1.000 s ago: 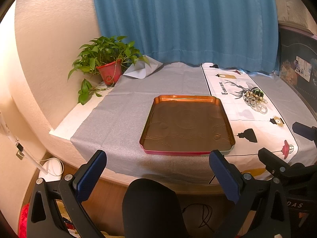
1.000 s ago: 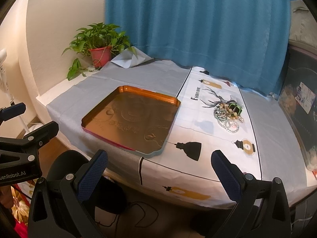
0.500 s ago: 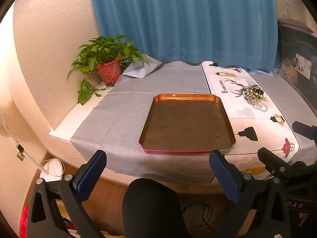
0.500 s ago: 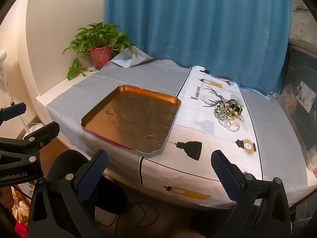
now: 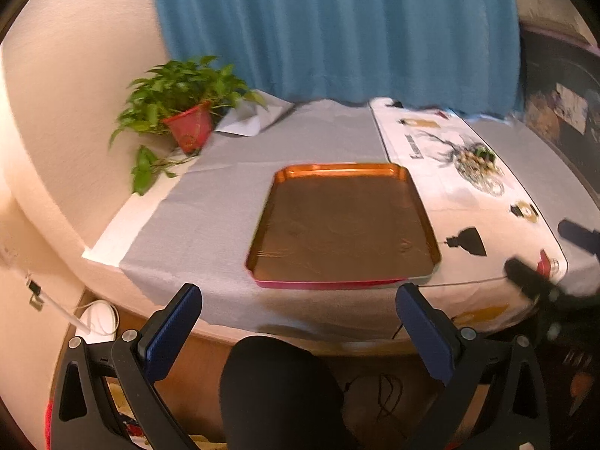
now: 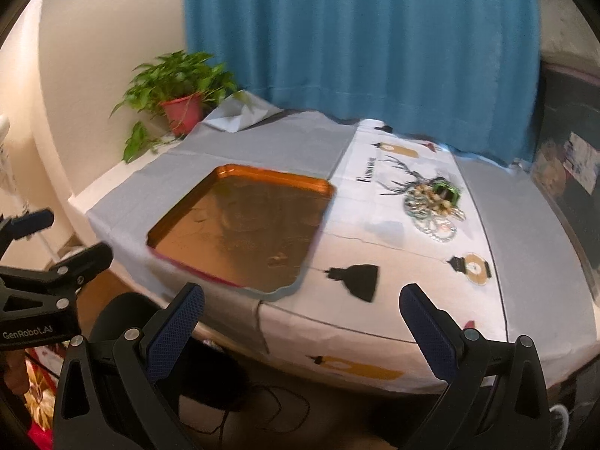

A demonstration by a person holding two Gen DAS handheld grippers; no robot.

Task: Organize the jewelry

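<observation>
A heap of jewelry (image 6: pixel 434 202), with beads, silvery chains and a green piece, lies on the white printed cloth (image 6: pixel 412 262) at the table's far right; the left wrist view shows the jewelry (image 5: pixel 478 163) too. An empty orange metal tray (image 5: pixel 343 225) sits on the grey cloth, and its rim (image 6: pixel 277 178) shows in the right wrist view. My left gripper (image 5: pixel 300 322) hangs open before the table's near edge, short of the tray. My right gripper (image 6: pixel 302 315) is open as well, low at the near edge, well short of the jewelry. Nothing is between either pair of fingers.
A potted plant in a red pot (image 5: pixel 187 127) stands at the far left corner by the wall. A blue curtain (image 6: pixel 356 37) hangs behind the table. A black rounded shape (image 5: pixel 281 393) sits below the table edge. Cables (image 6: pixel 240 405) lie on the floor.
Both grippers have moved forward a little toward the table, and the views are now blurred by motion. The jaws stay open and nothing on the table has moved.
</observation>
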